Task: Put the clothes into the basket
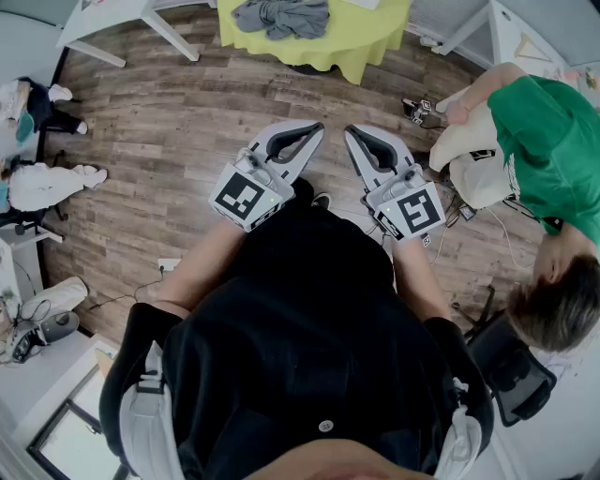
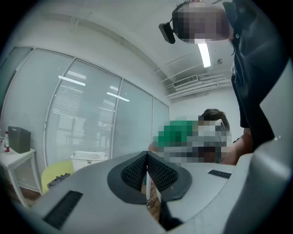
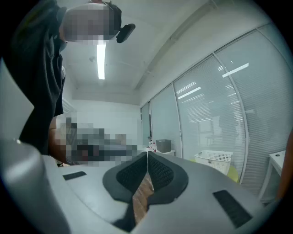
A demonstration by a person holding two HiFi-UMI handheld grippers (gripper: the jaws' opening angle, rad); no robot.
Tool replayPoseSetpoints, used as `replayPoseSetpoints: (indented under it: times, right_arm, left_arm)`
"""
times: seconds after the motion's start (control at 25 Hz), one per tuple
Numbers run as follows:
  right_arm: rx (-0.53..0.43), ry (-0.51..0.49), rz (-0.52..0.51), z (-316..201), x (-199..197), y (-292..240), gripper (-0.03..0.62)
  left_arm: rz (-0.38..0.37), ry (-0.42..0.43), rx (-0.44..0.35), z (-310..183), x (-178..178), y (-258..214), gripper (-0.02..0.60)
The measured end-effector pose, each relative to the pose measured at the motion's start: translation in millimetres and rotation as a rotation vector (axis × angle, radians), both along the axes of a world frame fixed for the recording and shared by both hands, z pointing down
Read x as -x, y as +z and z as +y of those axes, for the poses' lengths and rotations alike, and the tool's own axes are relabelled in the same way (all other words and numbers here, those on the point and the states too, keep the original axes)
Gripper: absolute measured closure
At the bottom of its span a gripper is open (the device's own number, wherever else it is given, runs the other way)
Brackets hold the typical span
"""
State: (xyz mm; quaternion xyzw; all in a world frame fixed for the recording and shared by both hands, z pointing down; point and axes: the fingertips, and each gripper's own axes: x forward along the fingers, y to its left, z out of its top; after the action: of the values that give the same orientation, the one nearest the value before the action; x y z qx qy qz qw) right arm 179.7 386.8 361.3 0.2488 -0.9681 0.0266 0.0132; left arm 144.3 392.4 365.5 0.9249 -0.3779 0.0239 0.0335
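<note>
While I hold both tools level over the wood-plank floor (image 1: pixel 178 122), neither one carries anything. The left gripper (image 1: pixel 314 129) has its jaws pressed together, pads meeting at the tip, nothing btwn them. The right gripper (image 1: pixel 352 132) is the same, closed tight & empty. They sit side by side, tips near each other but apart.

The clothes (image 1: pixel 281 17), a crumpled grey heap, lie on the yellow-green table (image 1: pixel 366 47) straight ahead at the top of the head view, well apart from both tools. The basket (image 2: pixel 90 157), white w/ slotted walls, shows in both gripper views by the yellow table, in front of a glass wall (image 2: pixel 91 119) w/ blinds. I can't tell whether it stands on the table or behind it.

Room: the floor btwn me and the table is open planks, a free lane fwd. The left side is hemmed by a white table leg (image 1: pixel 173 36) at the top left and someone's legs in white trousers (image 1: pixel 47 183) at the far left edge. A cable (image 1: pixel 112 300) runs along the floor at lower left. The right side is tighter: a person in a green shirt (image 1: pixel 548 141) is close beside the right gripper, w/ a dark chair (image 1: pixel 511 366) below them and another white table (image 1: pixel 511 37) at the top right.
</note>
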Motion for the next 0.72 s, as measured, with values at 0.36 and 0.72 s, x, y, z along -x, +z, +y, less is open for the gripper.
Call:
replayPoseSetpoints:
  times: [0.36,0.72]
  right_arm:
    - [-0.002,-0.008,0.008,3.8,2.0,-0.3,0.568]
    - [-0.005,-0.002,-0.001,2.3,-1.1,-5.9,0.566]
  left_arm:
    - [0.002,-0.004,0.013,3.8,1.5,2.5,0.572]
    - [-0.050,0.018,0.002,6.8,1.3,2.6,0.572]
